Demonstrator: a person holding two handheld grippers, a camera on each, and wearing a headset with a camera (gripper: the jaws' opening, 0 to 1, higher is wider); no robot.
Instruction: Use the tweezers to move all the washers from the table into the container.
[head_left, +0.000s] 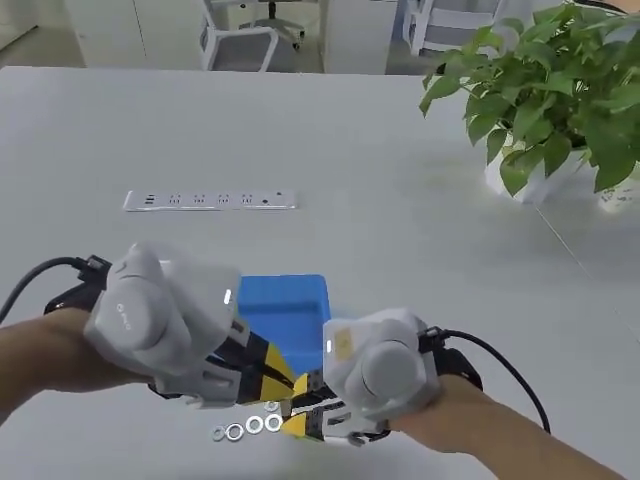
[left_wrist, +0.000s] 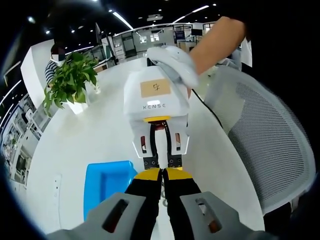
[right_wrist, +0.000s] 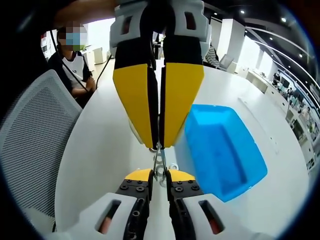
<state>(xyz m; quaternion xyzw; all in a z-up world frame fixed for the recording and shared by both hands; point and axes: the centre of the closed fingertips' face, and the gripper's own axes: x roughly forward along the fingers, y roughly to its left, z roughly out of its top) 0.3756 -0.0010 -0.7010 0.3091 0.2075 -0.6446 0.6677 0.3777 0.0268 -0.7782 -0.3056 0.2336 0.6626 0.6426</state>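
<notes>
You are pinching the tweezers (right_wrist: 159, 162) with the left gripper (right_wrist: 159, 144) and right gripper (right_wrist: 159, 176) both closed on them. The washers (head_left: 246, 428) are lying on the bench (head_left: 400, 250) near the container (head_left: 290, 305). Be lowering slowly, aiming the tips at one washer's edge.

**Three views meeting over one patch of tabletop**

The head view looks forward and down from close above the near tabletop (head_left: 400, 250). The left gripper view looks along its jaws straight at the right gripper (left_wrist: 162, 167), very near. The right gripper view faces back at the left gripper (right_wrist: 157, 145). All three views share the blue container (head_left: 285, 295).
</notes>
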